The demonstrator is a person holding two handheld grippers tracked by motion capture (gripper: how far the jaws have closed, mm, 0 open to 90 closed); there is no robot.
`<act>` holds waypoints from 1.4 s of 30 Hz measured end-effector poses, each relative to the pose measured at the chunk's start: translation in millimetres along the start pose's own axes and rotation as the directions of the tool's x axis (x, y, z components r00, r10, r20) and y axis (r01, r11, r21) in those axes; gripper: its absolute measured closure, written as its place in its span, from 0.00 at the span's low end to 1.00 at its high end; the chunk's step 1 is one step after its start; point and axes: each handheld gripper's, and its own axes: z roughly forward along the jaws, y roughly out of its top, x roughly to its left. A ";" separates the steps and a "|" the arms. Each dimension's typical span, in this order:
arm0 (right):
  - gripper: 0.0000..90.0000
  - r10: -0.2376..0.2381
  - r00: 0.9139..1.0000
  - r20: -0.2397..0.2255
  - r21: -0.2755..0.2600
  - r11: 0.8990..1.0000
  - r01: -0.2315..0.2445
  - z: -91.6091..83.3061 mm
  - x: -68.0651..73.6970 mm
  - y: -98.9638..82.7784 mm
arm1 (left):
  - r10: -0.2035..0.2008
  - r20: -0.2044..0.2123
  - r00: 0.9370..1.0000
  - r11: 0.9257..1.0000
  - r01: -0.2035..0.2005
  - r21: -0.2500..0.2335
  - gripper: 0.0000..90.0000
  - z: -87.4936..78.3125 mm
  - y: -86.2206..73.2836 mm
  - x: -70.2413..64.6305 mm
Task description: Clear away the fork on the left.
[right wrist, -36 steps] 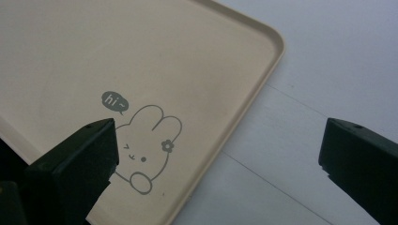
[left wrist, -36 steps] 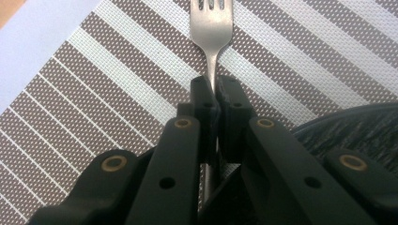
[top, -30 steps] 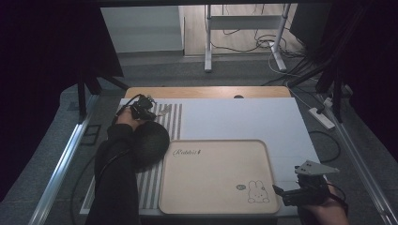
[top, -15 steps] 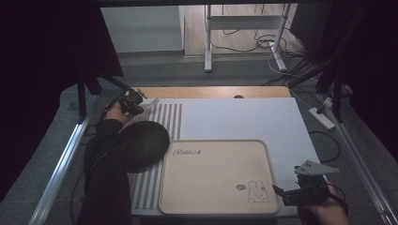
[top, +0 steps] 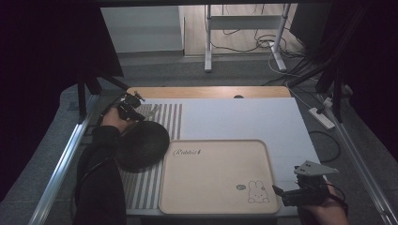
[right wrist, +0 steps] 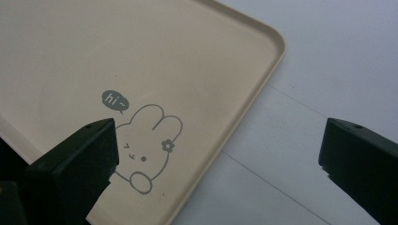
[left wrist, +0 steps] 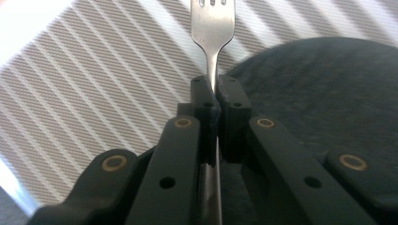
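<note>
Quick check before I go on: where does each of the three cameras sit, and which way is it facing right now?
High view: above the person's side, facing forward and down on the table; both forearms, left claw, right claw.
Left gripper view: rides the left claw, looking along jaws shut on a fork above the dark plate.
Right gripper view: rides the right claw, jaws apart over the tray.
Shared: the tray's rabbit.

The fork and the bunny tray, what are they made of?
The fork looks like shiny metal, probably steel: silvery with bright glints. The bunny tray seems matte beige plastic, possibly melamine or bamboo fibre: smooth, with a moulded raised rim and a printed rabbit.
</note>
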 end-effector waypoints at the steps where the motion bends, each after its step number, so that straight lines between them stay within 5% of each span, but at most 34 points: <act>1: 0.00 0.000 1.000 0.000 0.000 1.000 0.000 0.0 0.0 0.0 | -0.004 0.007 1.000 1.000 0.004 -0.001 0.96 -0.5 -0.8 -1.4; 11: 0.00 -0.008 1.000 0.005 0.004 1.000 0.008 0.2 0.6 0.2 | -0.045 0.085 0.995 0.998 0.048 -0.028 0.96 -6.3 -18.1 -24.0; 31: 0.00 -0.013 1.000 0.007 0.000 1.000 0.013 -0.3 1.3 0.3 | -0.022 0.117 0.993 0.998 0.029 -0.064 0.96 -18.7 -44.3 -82.9; 42: 0.00 -0.023 1.000 0.006 -0.001 1.000 0.023 -0.5 2.2 0.4 | -0.049 0.117 0.992 0.996 0.057 -0.072 0.96 -26.7 -59.1 -111.2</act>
